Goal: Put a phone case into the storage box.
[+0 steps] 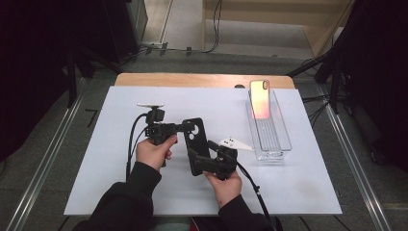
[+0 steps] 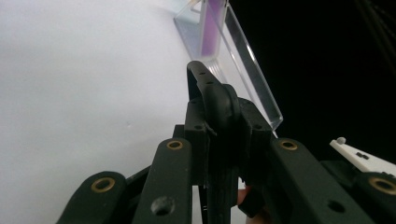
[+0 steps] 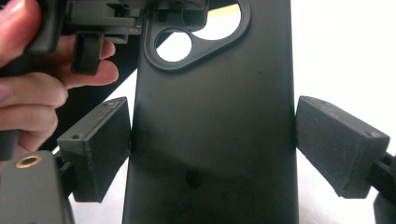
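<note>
2 tongs point(image 1: 185, 126) point(image 1: 204, 159) on 1 black phone case point(image 1: 197, 144)

I log one table point(image 1: 144, 80) with a light wooden top, almost wholly covered by a white sheet point(image 1: 298, 187). Directly on the sheet, at the right and towards the far edge, I count one clear plastic tray point(image 1: 284, 144), long and narrow. A phone point(image 1: 260, 99) with a pink-orange back leans upright in the tray's far end.
</note>
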